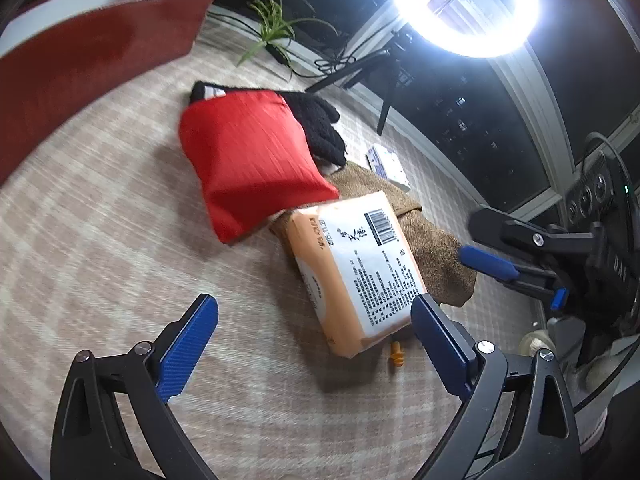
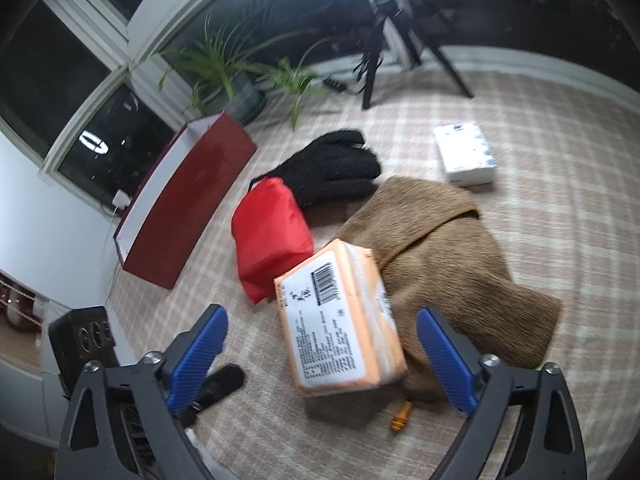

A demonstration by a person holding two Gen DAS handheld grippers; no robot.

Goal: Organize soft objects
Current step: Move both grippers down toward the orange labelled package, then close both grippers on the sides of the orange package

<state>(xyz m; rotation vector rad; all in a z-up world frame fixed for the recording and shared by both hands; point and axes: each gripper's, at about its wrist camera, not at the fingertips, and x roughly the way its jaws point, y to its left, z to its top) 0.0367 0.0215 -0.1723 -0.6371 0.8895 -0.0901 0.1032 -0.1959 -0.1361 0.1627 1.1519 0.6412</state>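
On the checked carpet lies an orange tissue pack (image 1: 352, 264) (image 2: 340, 320), partly on a brown cloth (image 1: 436, 248) (image 2: 460, 268). A red pouch (image 1: 256, 160) (image 2: 268, 236) rests behind it, overlapping black gloves (image 1: 320, 124) (image 2: 332, 168). My left gripper (image 1: 316, 320) hovers open just in front of the pack, which its right fingertip nearly meets at a corner. My right gripper (image 2: 322, 328) (image 1: 520, 280) stands open above the pack; its pads do not touch it.
A red open box (image 1: 92, 64) (image 2: 188, 200) stands to the left. A white tissue pack (image 1: 388, 166) (image 2: 464, 152) lies beyond the cloth. A small orange plug (image 1: 397, 354) (image 2: 400, 410) lies near the pack. Potted plants (image 2: 224, 68), a tripod (image 2: 376, 40) and a ring light (image 1: 464, 4) line the window.
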